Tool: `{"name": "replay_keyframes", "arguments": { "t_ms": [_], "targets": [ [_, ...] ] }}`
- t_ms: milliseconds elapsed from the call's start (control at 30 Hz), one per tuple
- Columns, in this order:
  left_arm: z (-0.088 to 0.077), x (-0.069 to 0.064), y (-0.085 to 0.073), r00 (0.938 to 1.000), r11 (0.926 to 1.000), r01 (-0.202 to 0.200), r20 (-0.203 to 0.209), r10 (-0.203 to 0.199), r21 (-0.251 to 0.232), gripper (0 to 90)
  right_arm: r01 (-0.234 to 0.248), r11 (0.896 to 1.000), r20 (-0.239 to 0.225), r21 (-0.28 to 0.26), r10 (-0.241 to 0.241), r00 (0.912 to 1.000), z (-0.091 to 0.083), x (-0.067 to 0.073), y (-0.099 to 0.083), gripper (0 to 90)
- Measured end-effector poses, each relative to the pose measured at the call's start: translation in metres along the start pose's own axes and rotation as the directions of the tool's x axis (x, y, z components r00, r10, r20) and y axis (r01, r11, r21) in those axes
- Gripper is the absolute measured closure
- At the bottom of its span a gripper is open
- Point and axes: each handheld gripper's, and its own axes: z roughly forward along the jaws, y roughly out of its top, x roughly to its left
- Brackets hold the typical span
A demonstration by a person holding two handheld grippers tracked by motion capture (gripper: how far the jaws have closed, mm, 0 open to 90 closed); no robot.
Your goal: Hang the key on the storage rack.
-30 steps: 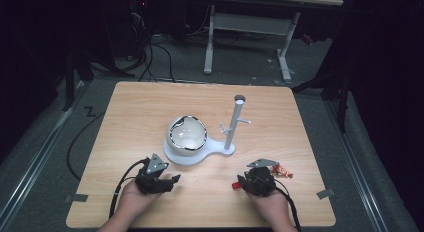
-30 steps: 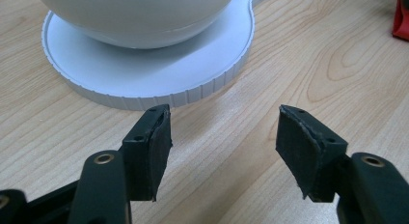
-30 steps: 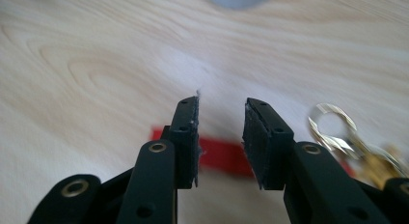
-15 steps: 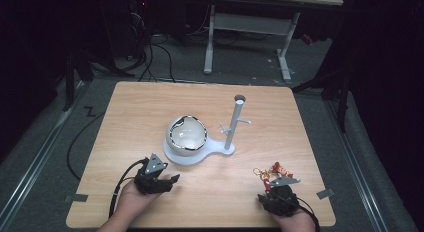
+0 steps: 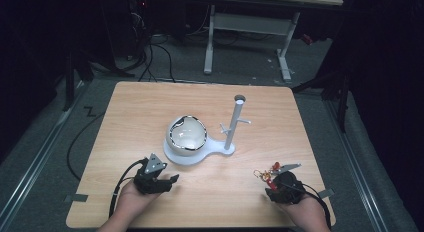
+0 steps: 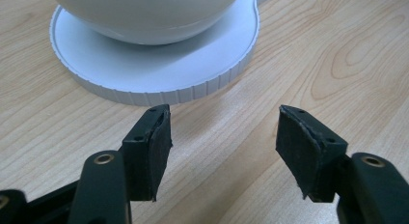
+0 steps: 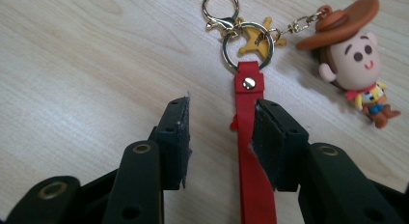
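My right gripper [image 7: 219, 137] sits at the near right corner of the table [image 5: 150, 107], and its jaws have just been opening. The red strap [image 7: 251, 137] of the keychain [image 5: 267, 173] lies between them, against the right pad [image 7: 267, 142] with a clear gap to the left pad, so I read the grasp as released, though I can't say for sure whether that pad merely touches. The cowboy figure [image 7: 359, 64] and star charm [image 7: 253, 38] rest on the wood just ahead. My left gripper [image 6: 224, 151] stands unclenched and empty, near the white stand [image 6: 159, 74] holding the bowl [image 5: 186, 134]
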Motion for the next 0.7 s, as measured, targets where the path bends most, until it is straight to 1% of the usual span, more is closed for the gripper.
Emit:
{"name": "replay_keyframes", "arguments": {
  "t_ms": [33,133,200,233,267,300,333,400,433,467,500,633,700],
  "targets": [
    [0.000,0.001,0.000,1.0000,1.0000,0.001,0.000,-0.001,-0.002,37.7,0.013,1.000,0.006,0.014,-0.013,0.9999,0.001,-0.001,0.004,57.4],
    [-0.001,0.002,0.000,1.0000,1.0000,0.006,0.002,-0.006,-0.008,37.6,-0.004,0.998,0.014,0.065,0.003,0.9999,0.005,-0.004,0.014,58.2],
    [-0.001,0.002,0.000,1.0000,0.9999,0.006,0.003,-0.006,-0.009,37.5,0.005,0.994,0.026,0.113,-0.008,0.9996,0.007,-0.007,0.023,60.7],
    [-0.001,0.002,0.001,1.0000,1.0000,0.003,0.006,-0.003,-0.008,37.5,0.000,0.992,0.024,0.129,-0.003,0.9997,0.008,-0.007,0.025,61.2],
    [-0.001,0.001,0.001,1.0000,1.0000,0.001,0.006,-0.001,-0.009,37.5,-0.003,0.987,0.030,0.162,-0.002,0.9995,0.009,-0.009,0.030,62.1],
    [-0.001,0.001,0.001,1.0000,1.0000,0.001,0.006,-0.001,-0.009,37.5,-0.003,0.987,0.030,0.162,-0.002,0.9995,0.009,-0.009,0.030,62.1],
    [-0.002,0.000,0.001,1.0000,0.9999,-0.006,0.007,0.006,-0.010,37.4,-0.010,0.974,0.032,0.225,0.003,0.9995,0.014,-0.011,0.037,62.7],
    [-0.001,-0.001,0.002,0.9999,0.9999,-0.008,0.011,0.008,-0.010,37.4,-0.009,0.964,0.036,0.266,-0.001,0.9994,0.018,-0.013,0.042,62.6],
    [-0.001,-0.001,0.002,0.9999,0.9999,-0.008,0.011,0.008,-0.010,37.4,-0.009,0.964,0.036,0.266,-0.001,0.9994,0.018,-0.013,0.042,62.6],
    [-0.001,-0.001,0.001,0.9999,0.9999,-0.011,0.012,0.011,-0.009,37.4,-0.019,0.951,0.033,0.307,0.009,0.9994,0.022,-0.015,0.045,63.1],
    [-0.001,-0.001,0.001,0.9998,0.9999,-0.015,0.014,0.015,-0.007,37.4,-0.028,0.948,0.031,0.316,0.019,0.9993,0.023,-0.014,0.046,63.4],
    [-0.001,-0.001,0.001,0.9998,0.9999,-0.012,0.017,0.013,-0.008,37.3,-0.030,0.937,0.002,0.349,0.032,0.9995,0.026,-0.016,0.052,64.8],
    [-0.001,-0.001,0.001,0.9998,0.9999,-0.013,0.016,0.013,-0.009,37.3,-0.035,0.927,-0.004,0.374,0.039,0.9992,0.027,-0.017,0.056,65.1]
  ]
}}
